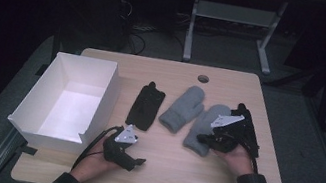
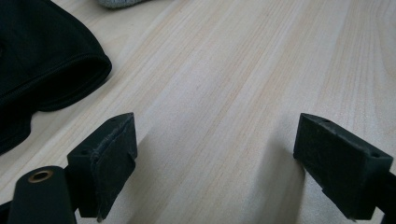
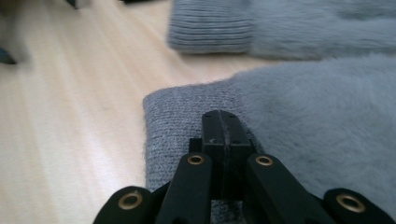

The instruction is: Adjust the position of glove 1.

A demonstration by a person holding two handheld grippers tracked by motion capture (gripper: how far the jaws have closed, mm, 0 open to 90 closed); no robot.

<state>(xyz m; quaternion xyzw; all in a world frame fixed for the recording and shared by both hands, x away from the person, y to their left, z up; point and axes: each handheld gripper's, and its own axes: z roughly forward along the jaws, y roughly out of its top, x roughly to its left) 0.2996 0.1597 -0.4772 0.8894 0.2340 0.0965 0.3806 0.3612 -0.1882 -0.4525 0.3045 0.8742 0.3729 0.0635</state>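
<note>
On the wooden table (image 1: pixel 162 172) lie a black glove (image 1: pixel 145 106) (image 2: pixel 42 60) and two grey mittens side by side, one (image 1: pixel 183 108) (image 3: pixel 280 28) left of the other (image 1: pixel 206 122) (image 3: pixel 303 116). My right gripper (image 1: pixel 201 139) (image 3: pixel 223 121) is shut, its tips low over the ribbed cuff of the right-hand mitten; no fabric shows between the jaws. A second black glove (image 1: pixel 249 124) lies partly under that hand. My left gripper (image 1: pixel 138 161) (image 2: pixel 215 140) is open over bare wood, just in front of the first black glove's cuff.
A white open box (image 1: pixel 104 96) stands at the table's left side, its inside bare. A round cable hole (image 1: pixel 203 78) sits near the far edge. Beyond the table are a desk frame (image 1: pixel 235 18) and cables on the floor.
</note>
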